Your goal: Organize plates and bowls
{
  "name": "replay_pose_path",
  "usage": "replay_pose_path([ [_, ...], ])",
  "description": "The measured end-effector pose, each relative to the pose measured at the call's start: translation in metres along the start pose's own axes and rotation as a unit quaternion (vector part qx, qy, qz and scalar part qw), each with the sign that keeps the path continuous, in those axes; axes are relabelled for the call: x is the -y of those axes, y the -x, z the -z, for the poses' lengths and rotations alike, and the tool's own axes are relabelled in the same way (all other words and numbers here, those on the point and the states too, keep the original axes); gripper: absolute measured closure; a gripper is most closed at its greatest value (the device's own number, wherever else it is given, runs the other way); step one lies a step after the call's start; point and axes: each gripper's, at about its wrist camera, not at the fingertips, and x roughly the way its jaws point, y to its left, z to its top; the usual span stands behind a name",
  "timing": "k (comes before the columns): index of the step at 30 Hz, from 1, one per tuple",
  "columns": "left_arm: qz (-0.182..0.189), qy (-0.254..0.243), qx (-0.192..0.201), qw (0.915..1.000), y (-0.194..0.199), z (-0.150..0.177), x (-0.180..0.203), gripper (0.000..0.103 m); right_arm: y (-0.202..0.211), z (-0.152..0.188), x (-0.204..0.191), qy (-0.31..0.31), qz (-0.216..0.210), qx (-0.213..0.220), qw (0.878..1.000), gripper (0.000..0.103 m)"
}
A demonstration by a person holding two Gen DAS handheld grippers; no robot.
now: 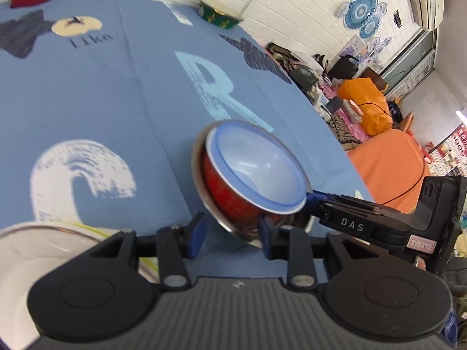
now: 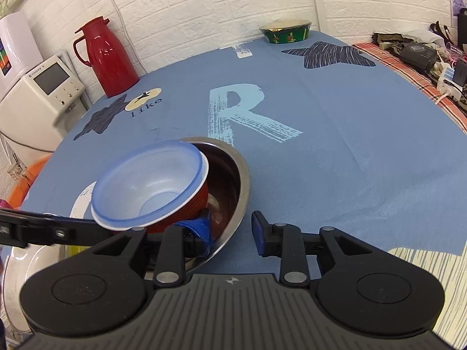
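While both grippers stand with their blue-padded jaws spread and nothing clamped between them, the stacked bowls sit right at their tips. The right gripper (image 2: pixel 232 230) has its jaws wide, its left finger (image 2: pixel 201 229) reaching over the near rim into the steel bowl (image 2: pixel 233 175) and its right finger outside on the cloth, so the rim lies between them without being pinched. The left gripper (image 1: pixel 232 233) is also open, its pads either side of the steel bowl's lower edge; whether they touch it I cannot tell. Inside the steel bowl rests a red bowl (image 1: pixel 230 195), tilted, and nested in that a pale blue plastic bowl (image 1: pixel 256 169). In the left wrist view the right gripper's fingertip comes in from the right and meets the blue bowl's rim. All of this stands on a table covered by a blue tablecloth (image 2: pixel 350 145) printed with a large R. A white plate (image 1: pixel 43 242) lies near the left gripper. Far across the table sits a green patterned bowl (image 2: pixel 286 33), and a red thermos jug (image 2: pixel 108 55) stands at the back corner by the white brick wall.
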Motion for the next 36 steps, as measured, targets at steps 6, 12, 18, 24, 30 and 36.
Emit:
replay_pose_path([
  [6, -0.022, 0.000, -0.001, 0.9998, 0.002, -0.015, -0.012, 0.025, -0.004, -0.002, -0.003, 0.014, 0.013, -0.005, 1.000, 0.086],
  [12, -0.040, 0.046, 0.005, 0.9981, -0.009, -0.018, -0.021, 0.023, -0.009, -0.005, -0.003, 0.031, 0.015, -0.016, 0.999, 0.081],
  [18, -0.029, 0.044, 0.016, 0.9985, -0.003, -0.024, -0.021, 0.024, -0.013, -0.006, 0.002, 0.020, 0.007, -0.026, 0.999, 0.075],
  [24, -0.053, 0.041, 0.042, 0.9968, 0.020, -0.039, -0.027, 0.011, -0.014, -0.006, 0.004, 0.033, 0.013, -0.024, 0.999, 0.064],
  [30, -0.091, 0.002, -0.004, 0.9959, 0.005, -0.042, -0.029, 0.011, -0.014, -0.007, 0.005, 0.033, 0.019, -0.029, 0.999, 0.058],
  [36, -0.112, -0.006, -0.014, 0.9936, -0.009, -0.041, -0.031, 0.009, -0.016, -0.009, 0.005, 0.041, 0.035, -0.036, 0.998, 0.051],
])
